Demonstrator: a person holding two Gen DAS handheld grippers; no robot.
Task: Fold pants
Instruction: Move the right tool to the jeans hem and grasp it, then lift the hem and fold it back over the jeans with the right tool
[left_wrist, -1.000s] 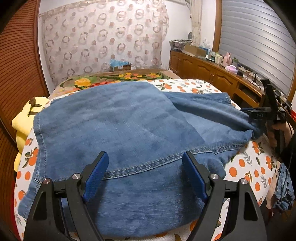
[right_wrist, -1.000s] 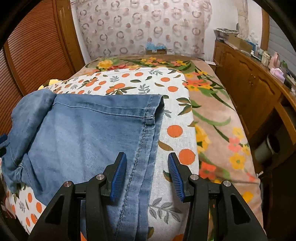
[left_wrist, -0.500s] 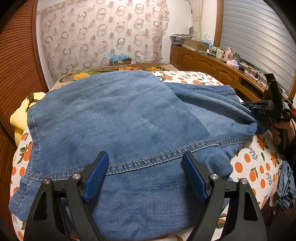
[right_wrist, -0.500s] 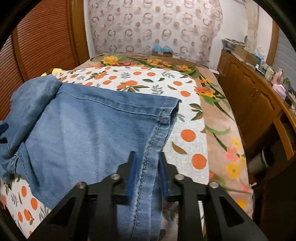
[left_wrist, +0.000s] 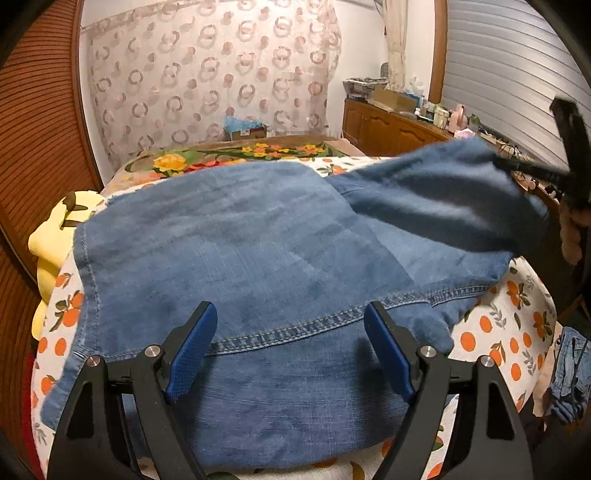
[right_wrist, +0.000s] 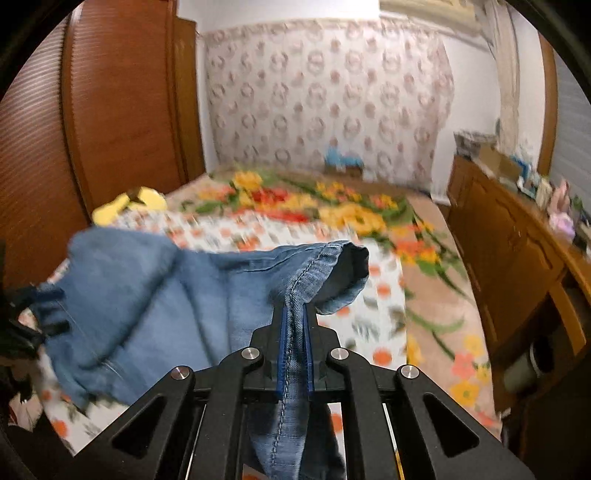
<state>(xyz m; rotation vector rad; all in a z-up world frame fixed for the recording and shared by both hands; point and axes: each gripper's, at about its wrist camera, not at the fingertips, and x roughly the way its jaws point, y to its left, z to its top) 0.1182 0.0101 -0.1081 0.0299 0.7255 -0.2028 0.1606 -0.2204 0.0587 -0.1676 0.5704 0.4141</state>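
- Denim pants lie spread on the orange-print bedsheet, one leg raised toward 2 o'clock in the left wrist view.
- Right gripper points slightly downward, its jaws clamped on the leg's stitched side seam near the hem.
- Left gripper hovers over the waist end, jaws wide apart with nothing between them.
- A second ago the right jaws stood open around the flat seam; now the leg is lifted off the bed.
- Open floral blanket lies at 3 o'clock, before the wooden cabinets.
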